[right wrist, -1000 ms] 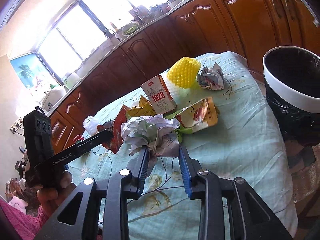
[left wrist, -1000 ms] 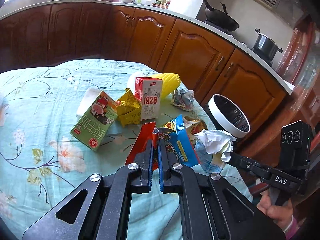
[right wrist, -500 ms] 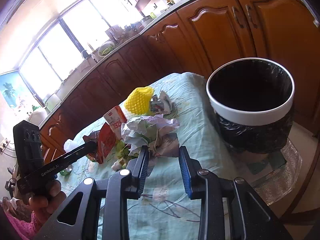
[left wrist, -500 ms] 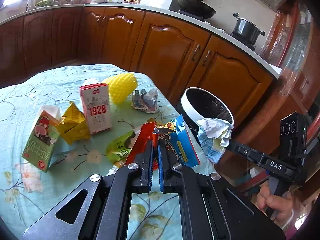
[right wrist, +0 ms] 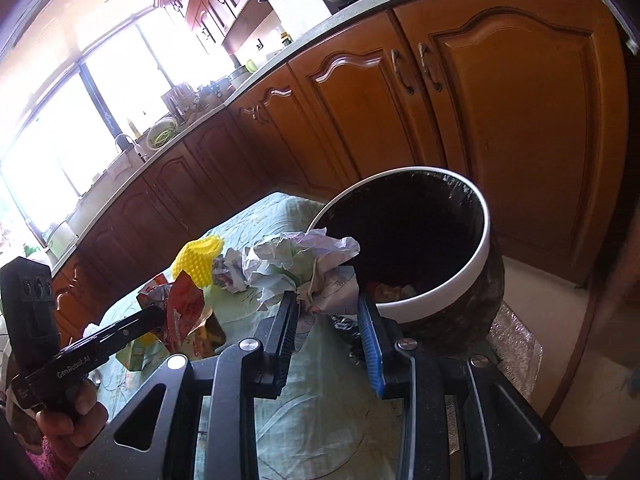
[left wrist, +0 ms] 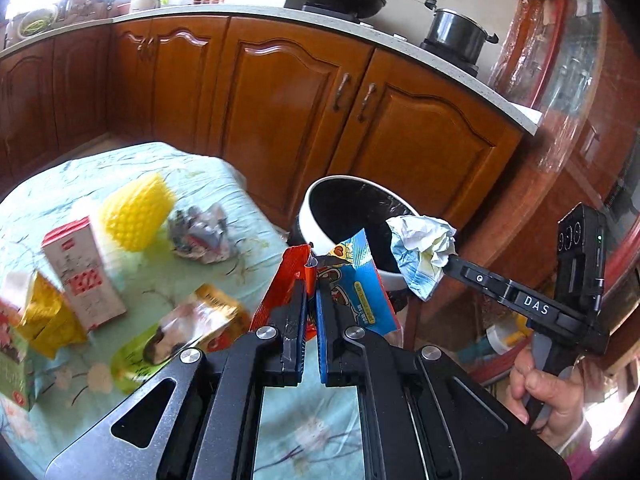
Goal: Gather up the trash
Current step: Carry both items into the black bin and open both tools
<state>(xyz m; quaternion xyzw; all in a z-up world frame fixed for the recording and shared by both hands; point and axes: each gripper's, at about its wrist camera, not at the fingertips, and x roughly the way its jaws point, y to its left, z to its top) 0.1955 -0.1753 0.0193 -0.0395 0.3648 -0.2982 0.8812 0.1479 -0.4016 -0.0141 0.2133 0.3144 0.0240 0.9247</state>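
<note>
My left gripper [left wrist: 311, 276] is shut on a red and blue snack wrapper [left wrist: 356, 280] and holds it near the rim of the white trash bin [left wrist: 320, 220] with a black liner. My right gripper [right wrist: 328, 304] is shut on a crumpled paper ball [right wrist: 304, 260] and holds it at the bin's rim [right wrist: 472, 264]. In the left wrist view the right gripper [left wrist: 444, 264] and its paper ball [left wrist: 420, 248] hang over the bin's mouth. In the right wrist view the left gripper [right wrist: 160, 316] carries the wrapper [right wrist: 184, 304] above the table.
On the floral tablecloth [left wrist: 208, 184] lie a yellow foam net [left wrist: 136, 212], a crumpled foil wrapper [left wrist: 200, 232], a red-and-white 1928 carton [left wrist: 80, 272], a yellow packet [left wrist: 44, 320] and a flat pouch [left wrist: 188, 328]. Wooden cabinets [left wrist: 280, 92] stand behind the bin.
Both grippers have swung right from over the table toward the bin, each still holding its item. The paper ball now hangs at the bin's mouth.
</note>
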